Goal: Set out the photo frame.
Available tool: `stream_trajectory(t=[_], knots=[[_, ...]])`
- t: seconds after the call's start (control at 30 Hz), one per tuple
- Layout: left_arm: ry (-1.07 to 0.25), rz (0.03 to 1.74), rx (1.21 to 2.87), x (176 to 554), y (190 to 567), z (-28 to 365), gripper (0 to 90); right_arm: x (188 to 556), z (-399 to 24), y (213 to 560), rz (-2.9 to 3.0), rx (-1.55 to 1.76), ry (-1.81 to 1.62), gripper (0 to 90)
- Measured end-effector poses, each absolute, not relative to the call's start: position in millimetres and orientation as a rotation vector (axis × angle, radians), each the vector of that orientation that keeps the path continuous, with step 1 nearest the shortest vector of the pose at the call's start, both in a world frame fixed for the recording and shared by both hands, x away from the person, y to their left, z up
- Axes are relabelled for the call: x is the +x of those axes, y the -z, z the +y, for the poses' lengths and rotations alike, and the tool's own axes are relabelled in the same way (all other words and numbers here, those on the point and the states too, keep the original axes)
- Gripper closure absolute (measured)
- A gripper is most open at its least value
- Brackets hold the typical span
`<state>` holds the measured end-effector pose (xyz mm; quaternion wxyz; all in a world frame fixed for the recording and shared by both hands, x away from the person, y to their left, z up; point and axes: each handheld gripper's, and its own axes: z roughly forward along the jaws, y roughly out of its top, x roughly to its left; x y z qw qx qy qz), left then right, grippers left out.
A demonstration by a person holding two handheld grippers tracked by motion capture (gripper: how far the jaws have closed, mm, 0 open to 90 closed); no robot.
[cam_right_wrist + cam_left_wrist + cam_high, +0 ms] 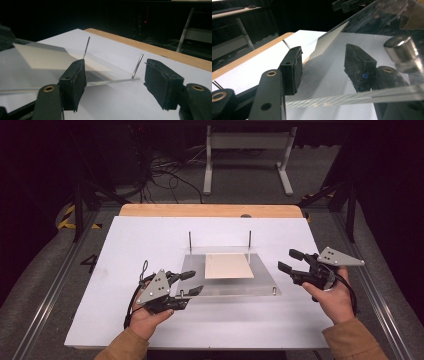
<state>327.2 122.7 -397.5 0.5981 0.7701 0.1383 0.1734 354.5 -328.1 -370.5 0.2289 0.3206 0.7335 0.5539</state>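
Note:
A clear plastic plate (265, 280) lies on the white table top (125, 250), with a beige sheet (228, 265) on its middle. Two thin metal pins (190, 242) (249, 242) stand at its back corners and short metal studs (274, 290) at its front corners. My left gripper (189, 289) is at the plate's front left corner. In the left gripper view its jaws (325, 70) stand apart astride the plate's edge (362, 96), one jaw seen through the plastic, beside a stud (402, 52). My right gripper (290, 260) hovers open just right of the plate, nothing between its jaws (117, 82).
The table's wooden back edge (210, 210) shows beyond the white top. Behind it on the floor are a white metal stand (247, 150) and loose cables (165, 172). Metal rails run along both sides of the table.

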Motion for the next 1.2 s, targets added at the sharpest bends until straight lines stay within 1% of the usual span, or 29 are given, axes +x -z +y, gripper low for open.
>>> stream_trajectory(t=[0.2,0.3,0.5,0.77,1.0,1.1,1.17,1.2], knots=[[-0.403,0.318,1.785,327.9,396.6,122.9,47.3,332.3,-330.7,372.4,2.042,0.844,-1.545,28.4],[-0.4,0.317,1.785,328.2,396.2,123.2,47.2,324.2,-328.1,378.8,2.078,0.814,-1.534,28.6],[-0.394,0.321,1.784,328.2,395.7,122.8,47.2,316.0,-315.1,384.5,2.132,0.721,-1.506,28.5],[-0.392,0.32,1.784,328.2,395.7,122.7,47.2,313.1,-291.1,377.1,2.115,0.564,-1.575,27.4],[-0.389,0.315,1.787,328.7,395.5,123.0,47.3,323.1,-276.4,381.1,2.111,0.483,-1.559,31.2],[-0.388,0.31,1.783,329.4,395.9,123.4,47.3,330.2,-265.4,384.8,2.111,0.456,-1.568,34.1],[-0.388,0.31,1.785,329.3,395.9,123.5,47.3,332.8,-260.6,387.1,2.111,0.421,-1.546,39.3],[-0.389,0.309,1.785,329.2,396.0,123.4,47.3,332.8,-260.6,387.1,2.111,0.421,-1.546,39.3]])
